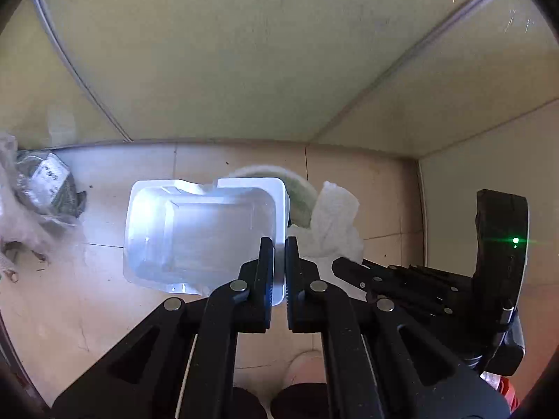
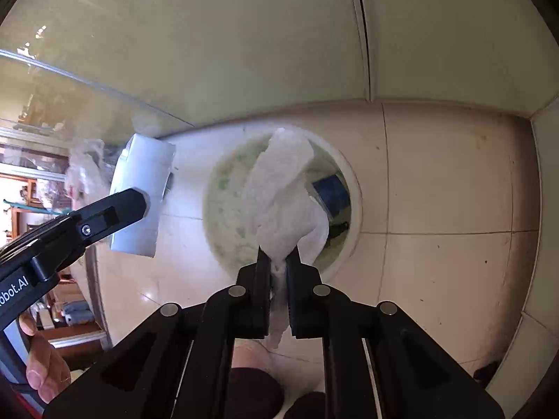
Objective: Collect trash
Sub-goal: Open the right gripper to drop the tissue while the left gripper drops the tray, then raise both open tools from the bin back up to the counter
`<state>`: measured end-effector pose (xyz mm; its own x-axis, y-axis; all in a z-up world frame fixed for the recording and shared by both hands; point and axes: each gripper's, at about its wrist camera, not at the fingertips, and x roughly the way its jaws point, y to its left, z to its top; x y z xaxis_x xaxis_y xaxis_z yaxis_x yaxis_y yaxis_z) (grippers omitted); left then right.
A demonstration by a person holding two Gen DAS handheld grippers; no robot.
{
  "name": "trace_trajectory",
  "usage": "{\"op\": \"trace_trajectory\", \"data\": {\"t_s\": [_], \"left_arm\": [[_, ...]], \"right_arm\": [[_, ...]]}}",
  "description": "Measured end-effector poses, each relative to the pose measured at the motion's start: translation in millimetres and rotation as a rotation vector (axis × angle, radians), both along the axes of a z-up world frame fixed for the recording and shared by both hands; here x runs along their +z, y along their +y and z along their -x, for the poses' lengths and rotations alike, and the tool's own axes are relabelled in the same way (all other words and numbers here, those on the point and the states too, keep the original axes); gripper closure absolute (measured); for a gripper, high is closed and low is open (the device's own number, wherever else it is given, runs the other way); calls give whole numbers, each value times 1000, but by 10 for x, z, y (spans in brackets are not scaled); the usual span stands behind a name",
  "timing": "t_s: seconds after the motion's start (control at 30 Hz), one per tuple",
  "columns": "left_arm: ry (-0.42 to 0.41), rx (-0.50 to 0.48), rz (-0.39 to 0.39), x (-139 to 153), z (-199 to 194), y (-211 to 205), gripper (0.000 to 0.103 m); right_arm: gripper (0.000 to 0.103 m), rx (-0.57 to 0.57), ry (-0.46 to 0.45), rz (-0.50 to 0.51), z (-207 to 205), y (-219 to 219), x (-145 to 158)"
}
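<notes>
Below the right claw [image 2: 278, 262] sits a round bin [image 2: 353, 188] on the tiled floor [image 2: 436, 181]. Between the left claw's [image 1: 279, 246] tips hangs a clear plastic tray [image 1: 195, 234], pinched by its rim. A white paper towel [image 2: 279, 195] is squeezed in the right claw, right over the bin.

The white container [image 1: 206, 234] was motion-blurred, and the left tongs [image 1: 279, 244] hid its near right corner. The green-speckled bin [image 1: 300, 192] showed only as an arc behind the container and the tissue [image 1: 335, 223]. In the right wrist view, the tissue covered much of the bin's opening. The bagged bundle [image 1: 45, 188] at the left edge was blurred and cut off; its label was unreadable.
</notes>
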<state>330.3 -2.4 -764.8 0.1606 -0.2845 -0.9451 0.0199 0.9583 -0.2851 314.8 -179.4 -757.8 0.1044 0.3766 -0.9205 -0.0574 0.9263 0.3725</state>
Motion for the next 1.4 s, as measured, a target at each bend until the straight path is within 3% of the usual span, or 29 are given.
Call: {"op": "trace_trajectory", "data": {"t_s": [0.1, 0.17, 0.43, 0.6, 0.8, 0.93, 1.1, 1.3, 1.4], "left_arm": [[1, -13, 3, -124, 13, -28, 98], [1, -15, 19, -164, 15, -48, 98], [3, -50, 73, -235, -21, -241, 99], [-10, -109, 7, -209, -29, -389, 95], [8, -128, -30, 141, 40, -328, 91], [2, -116, -74, 662, 82, -233, 91], [-40, -87, -106, 1625, 131, -78, 91], [-140, -44, -125, 3125, 146, 148, 91], [-211, -29, -140, 3883, 159, 257, 82]], "right_arm": [[69, -14, 13, -6, 0, -29, 10], [61, -22, -6, -20, 34, -94, 68], [60, -57, -90, 71, 154, -358, 340], [60, -109, -106, 91, 216, -672, 527], [60, -121, -128, 105, 282, -652, 927], [60, -128, -149, 85, 268, -562, 1370], [60, -131, -203, 72, 241, -444, 2283], [60, -131, -316, 100, 320, -295, 3640], [60, -140, -376, 101, 404, -290, 4331]]}}
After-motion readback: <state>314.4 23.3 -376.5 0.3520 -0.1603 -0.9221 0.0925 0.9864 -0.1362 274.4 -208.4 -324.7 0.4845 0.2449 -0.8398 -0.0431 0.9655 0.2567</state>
